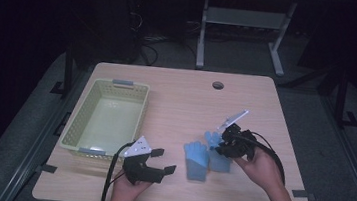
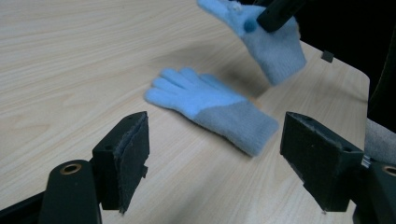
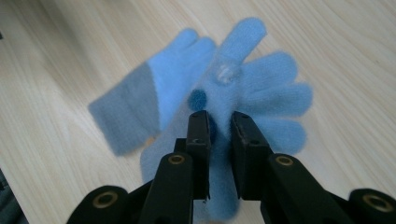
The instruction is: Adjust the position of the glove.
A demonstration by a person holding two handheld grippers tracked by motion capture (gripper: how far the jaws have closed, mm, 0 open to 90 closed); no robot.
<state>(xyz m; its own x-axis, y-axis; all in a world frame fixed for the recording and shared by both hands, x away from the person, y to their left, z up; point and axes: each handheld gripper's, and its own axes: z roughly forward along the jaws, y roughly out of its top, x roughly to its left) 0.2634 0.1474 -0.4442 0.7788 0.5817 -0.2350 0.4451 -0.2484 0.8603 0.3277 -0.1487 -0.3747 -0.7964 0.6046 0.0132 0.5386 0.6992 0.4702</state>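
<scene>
Two light-blue knit gloves with grey cuffs are on the wooden table [image 1: 186, 101]. One glove [image 1: 195, 156] [image 2: 210, 105] [image 3: 140, 93] lies flat. The other glove [image 1: 220, 161] [image 2: 275, 44] [image 3: 271, 88] hangs lifted just above the table, and my right gripper [image 1: 221, 144] [image 3: 220, 120] is shut on its palm; a small clear tag shows on one finger. The right gripper's jaw tip [image 2: 280, 11] pinches it from above in the left gripper view. My left gripper [image 1: 165, 161] [image 2: 217, 140] stands open near the front edge, a short way left of the flat glove, with nothing between its jaws.
A pale green plastic basket [image 1: 80, 115] with nothing in it stands on the left side of the table. A round cable hole [image 1: 218, 85] is near the far edge. Bare wood stretches across the far half. Beyond the table stands a metal desk frame [image 1: 244, 32].
</scene>
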